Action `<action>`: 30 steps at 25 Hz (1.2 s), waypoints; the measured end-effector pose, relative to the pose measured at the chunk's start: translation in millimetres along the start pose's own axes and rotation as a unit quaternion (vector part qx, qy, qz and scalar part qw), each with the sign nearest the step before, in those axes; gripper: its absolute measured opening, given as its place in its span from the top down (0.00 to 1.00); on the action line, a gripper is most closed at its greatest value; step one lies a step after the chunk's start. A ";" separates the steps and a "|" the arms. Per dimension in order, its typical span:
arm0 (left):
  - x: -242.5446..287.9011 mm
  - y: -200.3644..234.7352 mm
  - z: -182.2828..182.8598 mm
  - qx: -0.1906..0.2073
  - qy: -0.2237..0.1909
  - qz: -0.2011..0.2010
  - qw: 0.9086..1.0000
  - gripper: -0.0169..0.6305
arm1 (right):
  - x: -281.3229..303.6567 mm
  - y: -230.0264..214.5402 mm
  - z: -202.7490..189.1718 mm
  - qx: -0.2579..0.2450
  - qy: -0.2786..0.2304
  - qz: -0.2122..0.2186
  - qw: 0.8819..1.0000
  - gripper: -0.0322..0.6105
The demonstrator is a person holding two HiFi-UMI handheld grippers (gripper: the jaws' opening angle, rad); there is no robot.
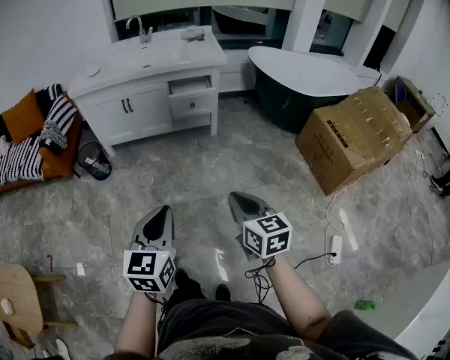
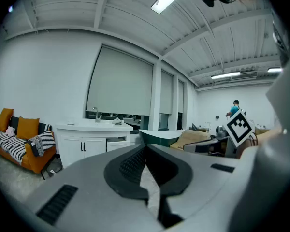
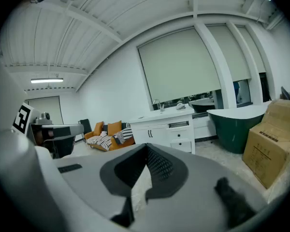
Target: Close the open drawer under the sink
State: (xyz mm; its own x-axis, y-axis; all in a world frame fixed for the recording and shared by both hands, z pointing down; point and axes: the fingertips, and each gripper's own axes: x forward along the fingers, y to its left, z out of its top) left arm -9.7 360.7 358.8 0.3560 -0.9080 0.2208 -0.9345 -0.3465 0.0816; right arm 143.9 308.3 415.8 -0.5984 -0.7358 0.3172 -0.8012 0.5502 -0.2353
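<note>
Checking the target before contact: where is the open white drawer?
Head view, upper left: the open white drawer is at the right end of the white vanity, beside the dark green bathtub.

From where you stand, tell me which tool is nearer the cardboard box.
Right. The cardboard box lies ahead and rightward of the right tool; the left tool is farther left.

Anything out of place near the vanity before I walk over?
Yes: the top drawer at the right side of the vanity stands pulled out, while the drawer below sits flush. A cardboard box also lies askew on the floor beside the bathtub.
</note>
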 end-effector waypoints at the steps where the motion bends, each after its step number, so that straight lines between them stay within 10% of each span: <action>1: -0.2 -1.6 0.3 0.002 0.000 -0.001 1.000 0.95 | -0.9 -0.7 0.0 -0.002 0.001 0.000 1.000 0.91; 30: 114.1 39.3 -4.4 -0.023 0.007 -0.038 0.999 0.95 | 52.5 -96.5 10.4 0.068 -0.016 -0.029 0.997 0.91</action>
State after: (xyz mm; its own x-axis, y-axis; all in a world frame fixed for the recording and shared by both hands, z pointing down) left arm -5.8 244.5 391.5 0.4255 -0.8763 0.2258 -0.9043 -0.4023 0.1426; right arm 189.9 212.5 445.6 -0.5483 -0.7788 0.3048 -0.8264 0.4487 -0.3402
